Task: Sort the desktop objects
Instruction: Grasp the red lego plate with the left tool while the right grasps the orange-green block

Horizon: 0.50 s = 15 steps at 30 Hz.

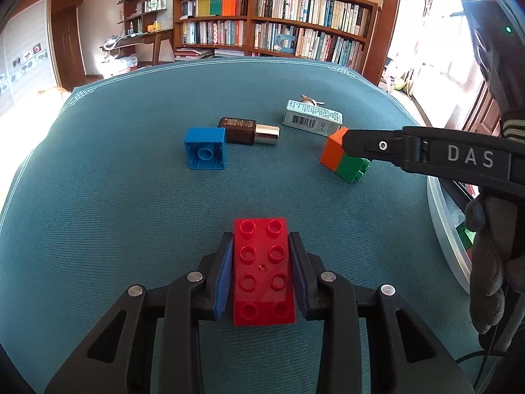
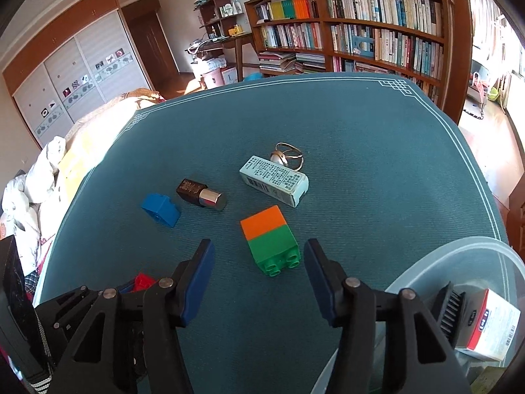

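The left gripper [image 1: 261, 256] points down at the teal cloth [image 1: 115, 203], its blue pads clamped on the long sides of the red brick [image 1: 262, 272], which lies studs up between the jaws. In the right wrist view only a red corner [image 2: 142, 280] of that brick shows behind the left finger.

The right gripper [image 2: 259, 262] also tilts downward, jaws apart, with the orange-green block [image 2: 270, 241] lying between the tips, touching neither pad. In the left view one black finger hides part of that block [image 1: 334, 151], and a gloved hand [image 1: 492, 262] is cut off at the right edge.

Right of the right jaws, a clear tub [image 2: 466, 252] holds a white box [image 2: 492, 325] and a dark ribbed thing too blurred to name.

Beyond the jaws lie a blue brick [image 2: 160, 210], a brown bottle [image 2: 201, 193], a pale carton [image 2: 274, 180] and, touching its far side, a wire ring [image 2: 288, 156].

Behind the table stand a bookcase [image 2: 377, 23], a desk [image 2: 229, 39] and a wardrobe [image 2: 75, 75]; bedding [image 2: 39, 177] is partly cut off on the left.
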Tool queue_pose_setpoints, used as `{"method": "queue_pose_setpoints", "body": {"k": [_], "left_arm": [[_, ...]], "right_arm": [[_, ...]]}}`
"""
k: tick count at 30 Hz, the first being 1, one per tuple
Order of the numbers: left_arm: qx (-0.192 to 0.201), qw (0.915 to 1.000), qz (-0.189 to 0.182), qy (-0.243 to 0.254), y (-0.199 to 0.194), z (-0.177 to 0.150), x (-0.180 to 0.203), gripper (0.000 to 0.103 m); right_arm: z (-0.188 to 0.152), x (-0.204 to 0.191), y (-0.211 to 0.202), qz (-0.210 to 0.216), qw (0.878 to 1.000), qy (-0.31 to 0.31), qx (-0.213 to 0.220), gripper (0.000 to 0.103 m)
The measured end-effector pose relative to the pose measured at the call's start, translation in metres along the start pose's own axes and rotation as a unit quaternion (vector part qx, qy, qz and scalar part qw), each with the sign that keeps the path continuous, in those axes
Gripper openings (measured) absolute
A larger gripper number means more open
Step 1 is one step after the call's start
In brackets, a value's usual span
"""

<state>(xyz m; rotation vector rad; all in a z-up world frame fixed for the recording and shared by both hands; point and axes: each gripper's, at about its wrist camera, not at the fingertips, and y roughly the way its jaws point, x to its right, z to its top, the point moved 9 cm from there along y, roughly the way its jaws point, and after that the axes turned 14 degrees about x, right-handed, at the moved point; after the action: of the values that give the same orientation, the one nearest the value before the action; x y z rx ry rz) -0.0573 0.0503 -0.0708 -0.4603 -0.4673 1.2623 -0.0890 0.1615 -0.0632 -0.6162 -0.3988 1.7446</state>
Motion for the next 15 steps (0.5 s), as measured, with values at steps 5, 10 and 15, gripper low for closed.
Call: {"method": "queue_pose_setpoints", "body": {"k": [5, 10, 15], "left_arm": [[-0.001, 1.0, -0.004, -0.004, 0.0, -0.001, -0.001, 0.035], [-0.002, 1.0, -0.005, -0.008, 0.0, -0.001, 0.0, 0.035], [-0.002, 1.0, -0.004, -0.007, 0.0, -0.001, 0.0, 0.035]], "right_arm": [[-0.002, -0.002, 0.017, -0.03, 0.999, -0.033, -0.028, 0.061], [-0.009, 0.004, 0.036, -0.035, 0.997, -0.027, -0.066, 0.058], [-0.014, 0.006, 0.036, -0.02, 0.997, -0.015, -0.077, 0.042]]}}
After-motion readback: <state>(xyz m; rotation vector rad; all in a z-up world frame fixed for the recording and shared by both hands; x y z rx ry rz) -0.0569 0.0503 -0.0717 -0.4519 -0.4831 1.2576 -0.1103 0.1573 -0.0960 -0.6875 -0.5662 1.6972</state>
